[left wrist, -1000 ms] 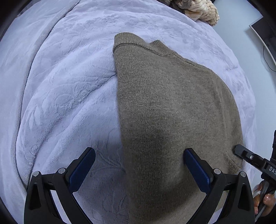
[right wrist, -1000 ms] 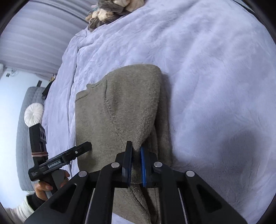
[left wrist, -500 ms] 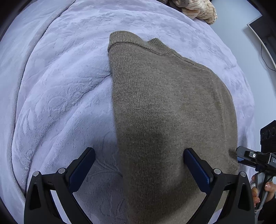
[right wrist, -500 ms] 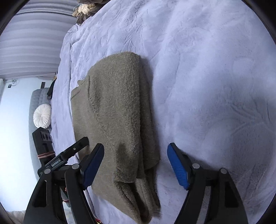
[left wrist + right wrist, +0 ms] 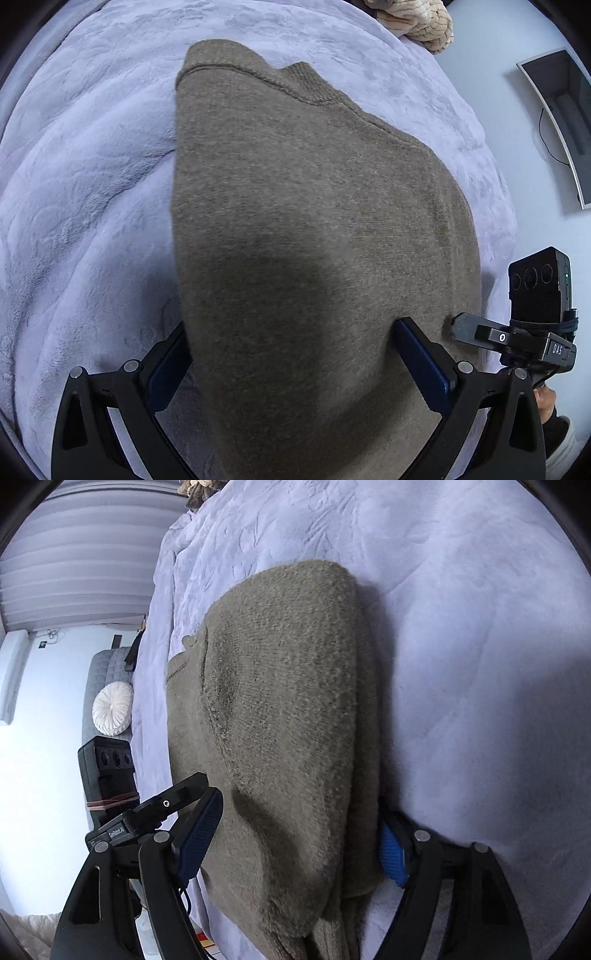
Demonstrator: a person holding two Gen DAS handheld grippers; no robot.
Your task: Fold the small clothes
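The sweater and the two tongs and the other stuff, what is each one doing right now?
Sweater: folded over itself, lying flat on the blanket.
Left tongs: open, fingers on either side of the sweater's near end.
Right tongs: open, straddling the sweater's other side, gripping nothing.
Blanket: spread out, lightly wrinkled.
Round pillow: sitting on the grey seat beside the bed.
Screen: dark.

We are lowering both opened grippers, left gripper (image 5: 295,365) and right gripper (image 5: 299,838), to straddle the folded brown sweater (image 5: 314,221).
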